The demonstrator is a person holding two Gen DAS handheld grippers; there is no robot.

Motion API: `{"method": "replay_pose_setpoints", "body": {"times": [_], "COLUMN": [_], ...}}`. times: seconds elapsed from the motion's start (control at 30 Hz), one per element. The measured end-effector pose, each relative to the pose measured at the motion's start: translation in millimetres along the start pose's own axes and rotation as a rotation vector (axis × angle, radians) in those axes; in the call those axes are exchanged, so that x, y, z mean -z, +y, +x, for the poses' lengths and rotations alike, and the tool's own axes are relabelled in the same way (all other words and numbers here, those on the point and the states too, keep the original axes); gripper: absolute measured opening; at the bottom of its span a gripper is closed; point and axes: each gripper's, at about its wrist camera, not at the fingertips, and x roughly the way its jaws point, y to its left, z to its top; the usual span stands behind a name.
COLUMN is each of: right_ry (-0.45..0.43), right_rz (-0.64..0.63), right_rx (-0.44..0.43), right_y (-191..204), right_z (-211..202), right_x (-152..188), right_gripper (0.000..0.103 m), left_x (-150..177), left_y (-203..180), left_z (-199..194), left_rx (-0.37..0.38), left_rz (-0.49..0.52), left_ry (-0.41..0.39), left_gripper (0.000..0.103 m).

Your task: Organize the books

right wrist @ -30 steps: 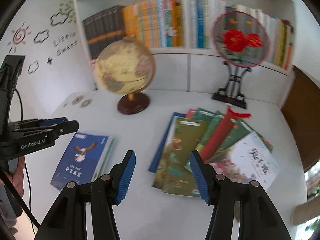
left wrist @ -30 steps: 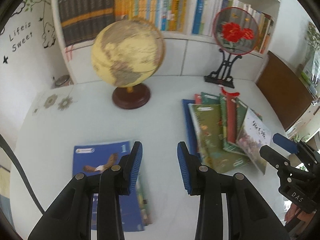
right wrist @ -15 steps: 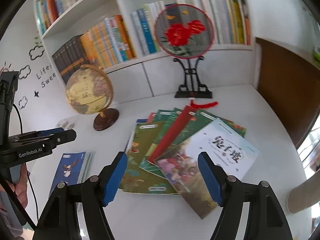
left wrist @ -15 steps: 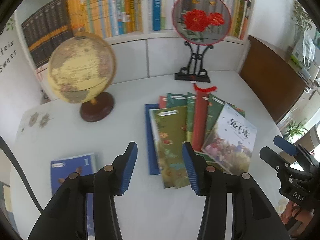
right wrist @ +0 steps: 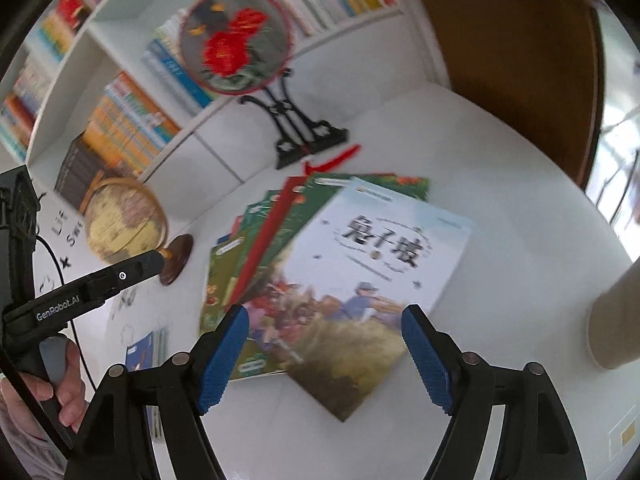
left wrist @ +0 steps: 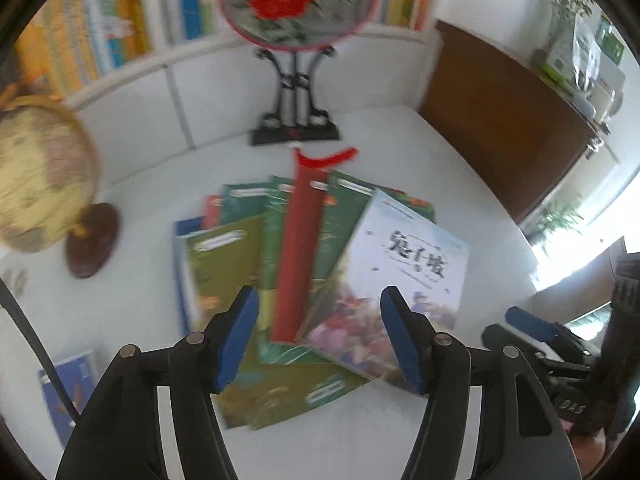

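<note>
A fanned pile of thin books lies on the white desk. On top at the right is a pale blue picture book, also in the right wrist view. A red book lies across the green ones. A separate blue book lies at the near left. My left gripper is open and empty, just above the pile's near edge. My right gripper is open wide and empty over the picture book's near edge.
A globe stands at the left and a round red-flower fan on a black stand at the back. Shelves of upright books line the rear wall. A brown panel bounds the right side.
Both grippers have swung right and closer to the fanned pile, away from the blue book. Both jaws have opened wider.
</note>
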Motion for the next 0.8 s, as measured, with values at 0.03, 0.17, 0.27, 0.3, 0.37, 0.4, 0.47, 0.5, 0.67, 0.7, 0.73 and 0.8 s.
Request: {"method": "replay_pose_setpoints", "body": {"times": [0.03, 0.17, 0.27, 0.3, 0.37, 0.4, 0.47, 0.5, 0.67, 0.7, 0.73, 0.8], "right_ry": [0.010, 0.089, 0.113, 0.123, 0.142, 0.153, 0.156, 0.158, 0.132, 0.130, 0.124, 0.127], "right_rz": [0.015, 0.045, 0.067, 0.065, 0.055, 0.049, 0.039, 0.038, 0.028, 0.023, 0.016, 0.009], "right_rx": [0.014, 0.065, 0.079, 0.087, 0.100, 0.104, 0.109, 0.111, 0.098, 0.094, 0.081, 0.042], "right_y": [-5.9, -24.7, -38.1, -41.3, -46.0, -48.1, -50.8, -52.2, -58.2, -58.3, -58.5, -57.5], "right_z": [3.5, 25.2, 38.9, 44.3, 54.7, 59.9, 65.9, 68.7, 72.0, 73.2, 73.8, 78.6], "right_x": [-0.2, -0.9, 0.5, 0.6, 0.0, -0.1, 0.5, 0.8, 0.7, 0.3, -0.2, -2.0], "right_gripper": [0.077, 0.077, 0.077, 0.077, 0.077, 0.077, 0.077, 0.077, 0.080, 0.081, 0.083, 0.083], "left_x": [-2.3, -14.4, -20.4, -22.4, -24.8, -25.3, -24.7, -24.8, -21.2, -20.8, -20.8, -20.6], "left_y": [-1.9, -3.1, -9.0, -12.7, -22.1, -25.3, -35.0, -36.3, -46.6, -47.8, -49.3, -49.9], "left_z": [8.7, 49.0, 65.1, 70.7, 81.4, 85.9, 98.8, 103.2, 122.2, 124.2, 124.7, 125.5], "left_rx": [0.012, 0.031, 0.038, 0.032, 0.022, 0.019, 0.006, 0.007, 0.017, 0.013, 0.010, 0.001], "left_rz": [-0.006, -0.059, -0.037, -0.012, 0.051, 0.075, 0.136, 0.152, 0.204, 0.211, 0.220, 0.228], "left_ry": [0.016, 0.098, 0.101, 0.098, 0.090, 0.090, 0.116, 0.127, 0.170, 0.170, 0.163, 0.161], "left_gripper": [0.061, 0.061, 0.061, 0.061, 0.061, 0.061, 0.061, 0.061, 0.061, 0.061, 0.061, 0.061]}}
